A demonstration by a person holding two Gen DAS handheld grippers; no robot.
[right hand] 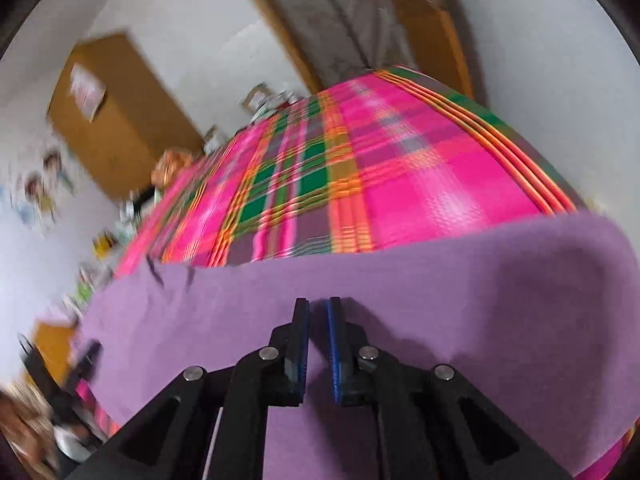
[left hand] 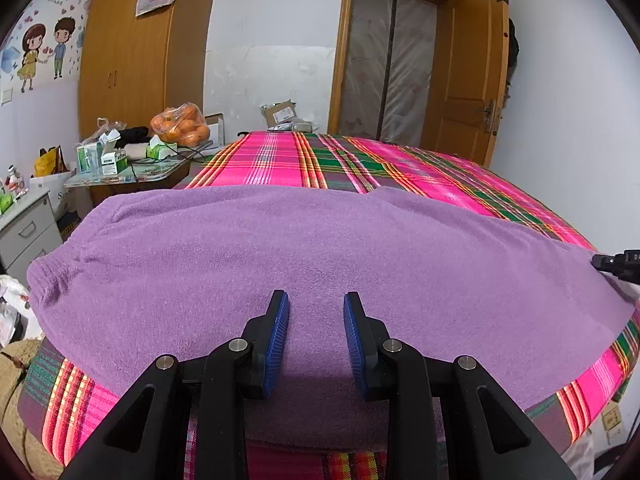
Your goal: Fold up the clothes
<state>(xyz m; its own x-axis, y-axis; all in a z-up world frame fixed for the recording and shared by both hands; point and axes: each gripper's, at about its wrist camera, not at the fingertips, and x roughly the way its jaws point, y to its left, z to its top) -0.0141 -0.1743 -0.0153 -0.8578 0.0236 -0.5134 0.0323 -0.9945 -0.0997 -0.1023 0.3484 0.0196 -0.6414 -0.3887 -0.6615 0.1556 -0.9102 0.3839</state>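
Lay spread across the near edge of the plaid bed (left hand: 420, 168): purple fleece trousers (left hand: 304, 248). Soft, light, floppy, probably best pinched at waistband or hem. Left gripper (left hand: 316, 332) gaped partway, empty; right gripper (right hand: 319, 344) stood narrow, apparently empty.
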